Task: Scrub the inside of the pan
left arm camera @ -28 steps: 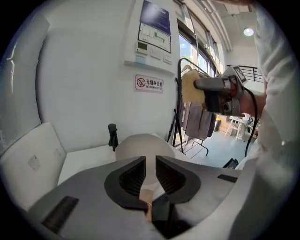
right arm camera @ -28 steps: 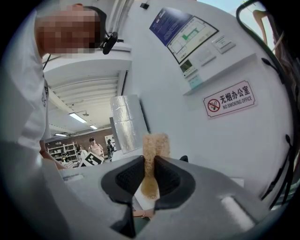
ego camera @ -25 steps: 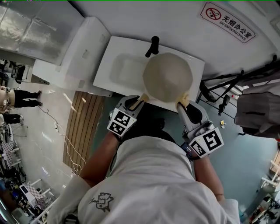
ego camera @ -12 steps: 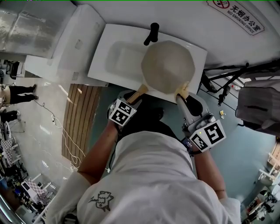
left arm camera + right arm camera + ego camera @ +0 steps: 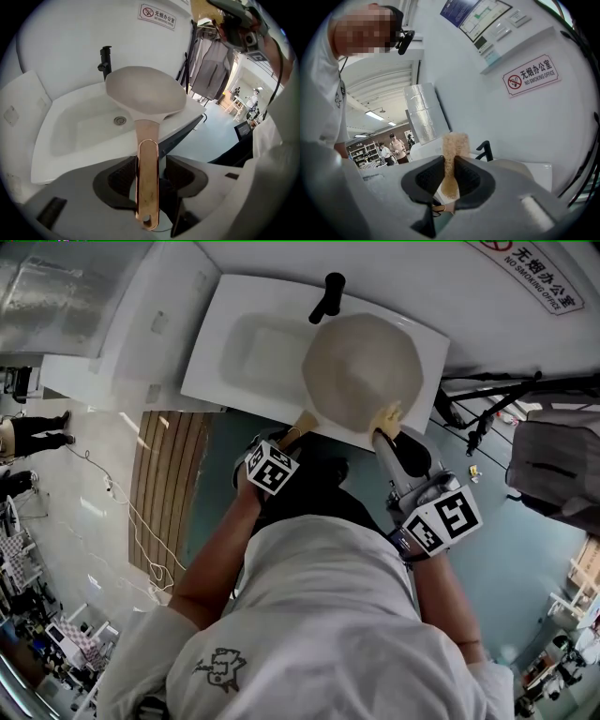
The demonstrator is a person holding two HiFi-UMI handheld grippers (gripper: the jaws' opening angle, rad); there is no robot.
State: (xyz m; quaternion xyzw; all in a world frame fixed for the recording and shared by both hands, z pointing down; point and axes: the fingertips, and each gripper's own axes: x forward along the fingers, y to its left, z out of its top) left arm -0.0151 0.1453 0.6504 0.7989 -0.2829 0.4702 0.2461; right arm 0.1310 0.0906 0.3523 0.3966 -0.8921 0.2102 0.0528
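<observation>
A beige pan (image 5: 364, 371) lies over the right part of the white sink (image 5: 248, 352), its inside facing up. Its copper-edged handle (image 5: 147, 187) runs between the jaws of my left gripper (image 5: 150, 164). Those jaws have just been opening, and a gap shows beside the handle on the right. In the head view the left gripper (image 5: 281, 442) sits at the handle's near end. My right gripper (image 5: 449, 171) is shut on a tan sponge (image 5: 454, 143) and hovers at the pan's near right rim (image 5: 387, 416). The pan (image 5: 145, 91) fills the middle of the left gripper view.
A black faucet (image 5: 327, 296) stands behind the pan on the sink's back edge. A white cabinet (image 5: 159, 324) adjoins the sink on the left. Wooden floor slats (image 5: 164, 484) lie below it. Grey clothes on a rack (image 5: 553, 474) hang to the right.
The pan and my left gripper have come down toward the sink. My right gripper with the sponge has sunk a little, staying by the pan's near right rim.
</observation>
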